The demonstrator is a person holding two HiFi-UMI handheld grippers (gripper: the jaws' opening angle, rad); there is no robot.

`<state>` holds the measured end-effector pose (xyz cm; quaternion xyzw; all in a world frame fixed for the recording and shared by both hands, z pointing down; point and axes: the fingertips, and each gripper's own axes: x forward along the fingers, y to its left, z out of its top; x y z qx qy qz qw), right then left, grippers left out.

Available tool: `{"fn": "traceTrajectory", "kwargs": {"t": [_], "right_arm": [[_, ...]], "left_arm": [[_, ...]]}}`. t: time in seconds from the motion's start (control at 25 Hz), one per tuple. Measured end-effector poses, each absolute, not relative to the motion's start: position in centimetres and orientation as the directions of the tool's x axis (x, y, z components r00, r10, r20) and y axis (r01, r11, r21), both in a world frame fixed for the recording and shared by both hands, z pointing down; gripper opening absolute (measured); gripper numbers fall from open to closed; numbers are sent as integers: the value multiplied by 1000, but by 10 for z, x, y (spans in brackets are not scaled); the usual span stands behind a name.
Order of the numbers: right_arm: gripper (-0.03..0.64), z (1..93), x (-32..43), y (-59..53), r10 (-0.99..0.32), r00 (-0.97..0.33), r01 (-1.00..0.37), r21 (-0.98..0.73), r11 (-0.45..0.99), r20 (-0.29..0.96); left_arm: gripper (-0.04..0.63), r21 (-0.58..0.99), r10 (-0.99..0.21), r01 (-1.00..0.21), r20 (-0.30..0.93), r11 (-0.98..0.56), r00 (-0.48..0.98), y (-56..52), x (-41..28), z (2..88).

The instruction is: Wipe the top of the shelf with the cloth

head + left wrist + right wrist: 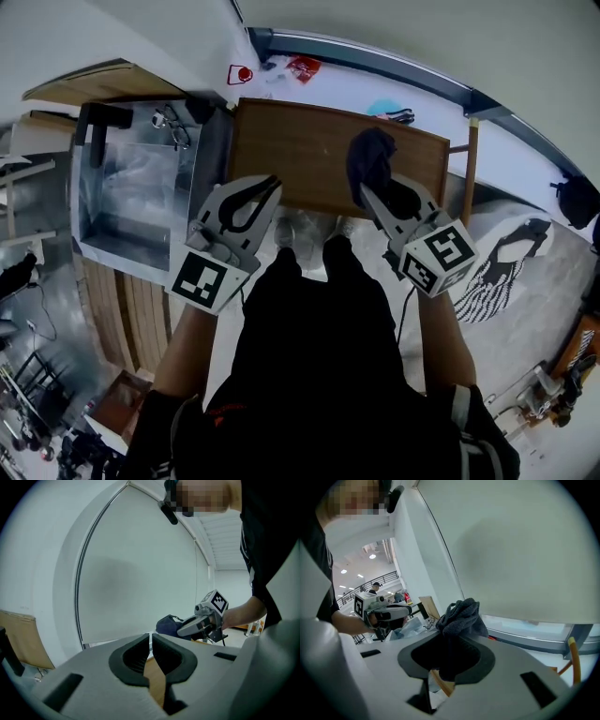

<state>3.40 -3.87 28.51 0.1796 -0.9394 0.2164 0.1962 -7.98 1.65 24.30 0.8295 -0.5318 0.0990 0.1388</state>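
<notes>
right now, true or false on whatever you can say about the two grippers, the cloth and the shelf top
1. The right gripper is shut on the dark cloth. True.
2. The left gripper grips a second cloth. False: its jaws are together with nothing between them.
3. The shelf top is brown wood. True.
4. The cloth sits over the left end of the shelf top. False: it is over the right part.
5. A silvery open bin stands to the left of the shelf. True.
</notes>
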Motion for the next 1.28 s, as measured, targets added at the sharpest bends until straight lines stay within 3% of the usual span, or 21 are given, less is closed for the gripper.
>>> {"fn": "traceTrajectory", "kwargs": {"t": [0.64,1.28], "right_arm": [[84,326,41,-93,-120,-877,-301,-337,892,466],[84,418,-101,-87,-97,-835,-308,-316,897,541]], "left_arm": [[34,133,-882,-957,372,-259,290,-5,-52,281],[34,105,-861,-950,403,-293,310,20,-145,325]]}}
